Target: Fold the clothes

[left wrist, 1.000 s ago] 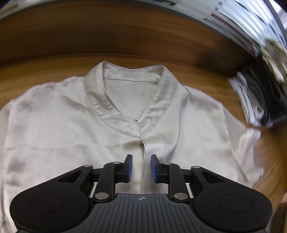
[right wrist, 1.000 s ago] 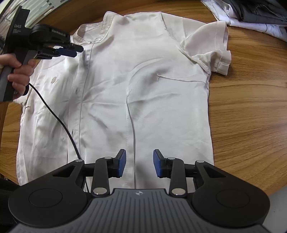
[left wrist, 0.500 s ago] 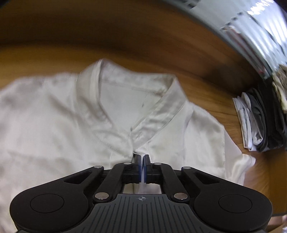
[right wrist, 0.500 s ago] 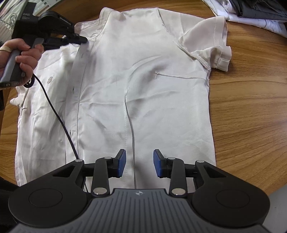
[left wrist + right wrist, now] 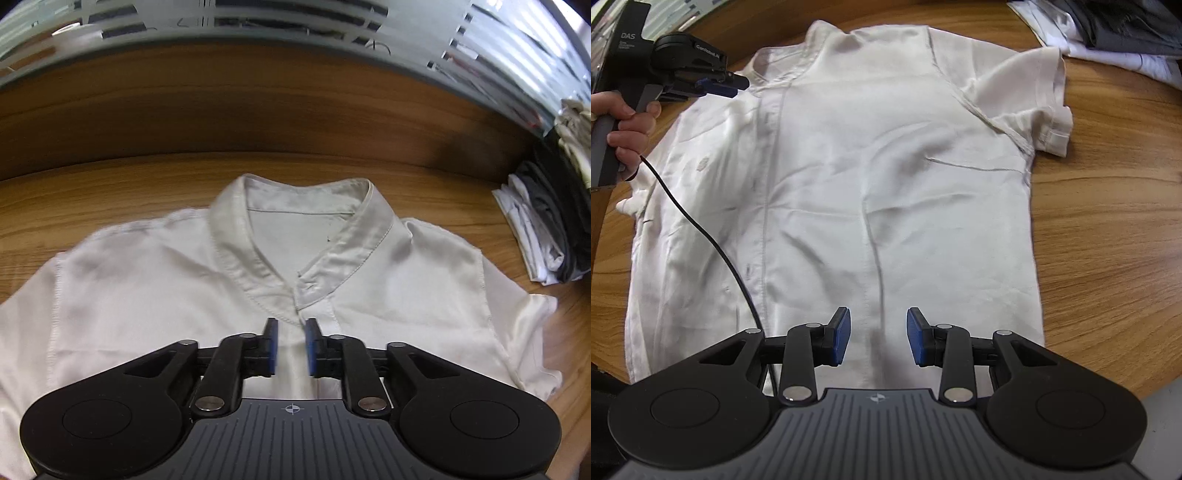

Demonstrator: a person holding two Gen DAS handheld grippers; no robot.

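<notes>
Half a second ago the left gripper (image 5: 290, 345) was pinched shut at the neck opening of the shirt (image 5: 886, 177); now its blue pads (image 5: 272, 345) stand apart with a strip of the button front showing between them, released and holding nothing. Its view has also pulled back a little, so the collar (image 5: 306, 236) sits toward 12 o'clock of the fingertips and more of the wooden table (image 5: 110, 184) shows behind it.

From the right wrist view, the shirt lies flat and face up on the table, collar at 12 o'clock, hem toward 6 o'clock, one short sleeve (image 5: 1045, 107) spread out at 2 o'clock. The right gripper (image 5: 877, 339) hovers over the hem with its fingers wide apart, gripping nothing. A hand (image 5: 628, 136) at 9 o'clock holds the left gripper's handle, and its black cable (image 5: 713, 243) trails across the cloth. A pile of folded clothes (image 5: 543, 225) lies at 2 o'clock, apart from the shirt.
</notes>
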